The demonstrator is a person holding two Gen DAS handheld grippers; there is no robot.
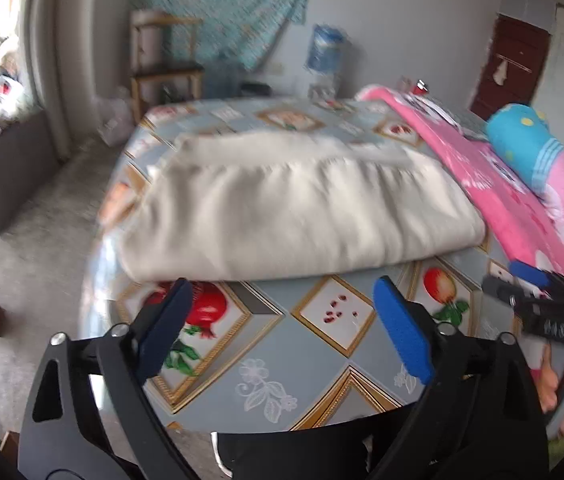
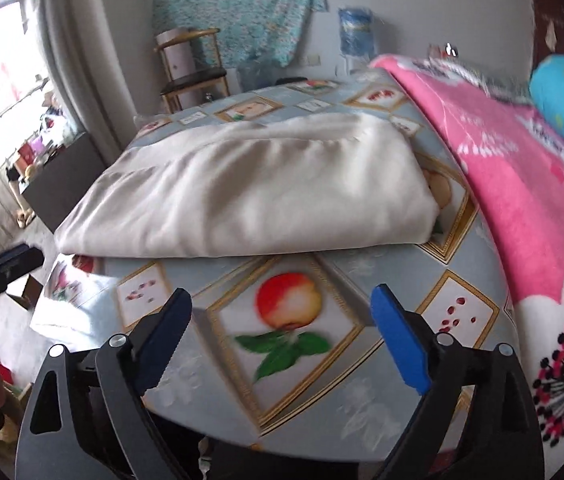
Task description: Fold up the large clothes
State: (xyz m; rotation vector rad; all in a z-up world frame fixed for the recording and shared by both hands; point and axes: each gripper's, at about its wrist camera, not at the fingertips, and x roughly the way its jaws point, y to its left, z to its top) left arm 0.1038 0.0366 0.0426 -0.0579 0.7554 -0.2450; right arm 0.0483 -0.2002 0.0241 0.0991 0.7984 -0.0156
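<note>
Your left gripper (image 1: 282, 296) and right gripper (image 2: 280, 304) are wide apart, holding nothing. You have folded the cloth (image 1: 294, 208) flat on the counter (image 1: 322, 352). Little looks left.

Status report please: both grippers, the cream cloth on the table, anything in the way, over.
Left gripper open, empty. Right gripper open, empty. Cream cloth lies folded on the table, ahead of both. Pink blanket alongside on the right, not blocking.

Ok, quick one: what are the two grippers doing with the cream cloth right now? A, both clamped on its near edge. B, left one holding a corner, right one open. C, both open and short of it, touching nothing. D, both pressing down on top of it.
C: the left gripper and right gripper both stand open over the patterned tablecloth, short of the folded cream cloth.
</note>
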